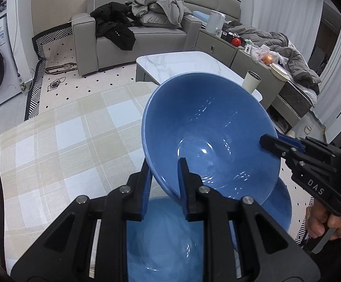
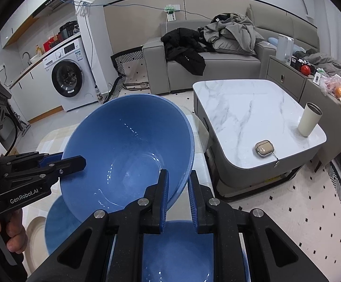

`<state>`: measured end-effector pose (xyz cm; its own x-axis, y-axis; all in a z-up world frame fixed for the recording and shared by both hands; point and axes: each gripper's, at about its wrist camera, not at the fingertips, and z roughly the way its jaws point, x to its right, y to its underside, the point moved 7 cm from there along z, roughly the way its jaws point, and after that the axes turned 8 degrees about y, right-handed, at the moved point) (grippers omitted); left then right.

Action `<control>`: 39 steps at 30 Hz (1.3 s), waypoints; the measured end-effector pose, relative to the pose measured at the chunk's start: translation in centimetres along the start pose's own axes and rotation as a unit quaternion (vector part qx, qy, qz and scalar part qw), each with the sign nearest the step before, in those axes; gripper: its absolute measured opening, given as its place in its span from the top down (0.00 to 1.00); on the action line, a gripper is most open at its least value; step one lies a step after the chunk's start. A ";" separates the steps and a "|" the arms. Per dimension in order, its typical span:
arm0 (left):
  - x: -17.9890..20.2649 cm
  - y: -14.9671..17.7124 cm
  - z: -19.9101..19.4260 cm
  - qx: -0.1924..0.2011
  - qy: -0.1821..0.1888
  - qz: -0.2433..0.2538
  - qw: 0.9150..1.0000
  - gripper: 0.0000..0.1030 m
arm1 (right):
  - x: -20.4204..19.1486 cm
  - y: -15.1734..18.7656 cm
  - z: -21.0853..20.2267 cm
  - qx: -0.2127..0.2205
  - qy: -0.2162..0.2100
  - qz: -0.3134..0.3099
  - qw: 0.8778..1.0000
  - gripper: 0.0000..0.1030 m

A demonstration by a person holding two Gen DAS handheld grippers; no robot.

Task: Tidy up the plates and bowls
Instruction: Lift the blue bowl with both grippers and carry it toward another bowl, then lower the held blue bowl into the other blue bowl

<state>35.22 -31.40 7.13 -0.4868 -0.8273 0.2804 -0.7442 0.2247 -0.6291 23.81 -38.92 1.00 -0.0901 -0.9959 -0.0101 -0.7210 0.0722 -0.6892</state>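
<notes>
Two tools pinch one blue bowl [image 1: 208,141] by opposite rims as I hold it tilted in the air: left tool [image 1: 164,183] on the near edge, right tool [image 2: 178,195] across. Another bowl [image 2: 177,251] sits below on the checked desk [image 1: 53,145]. Next, I judge, comes lowering it level into a stack.

Grey sofa [image 2: 208,65], marble table [image 2: 252,115], washing machine [image 2: 69,80], dotted floor [image 2: 288,211].
</notes>
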 end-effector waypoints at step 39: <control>-0.3 10.3 -12.4 0.025 -0.026 0.013 0.999 0.83 | -5.5 5.8 -8.2 0.068 -0.016 0.020 0.997 0.82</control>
<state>22.02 -22.45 9.55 -0.4800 -0.8478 0.2255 -0.7071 0.2217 -0.6715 14.48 -32.52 2.96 -0.0937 -0.9938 -0.0606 -0.6179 0.1058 -0.7791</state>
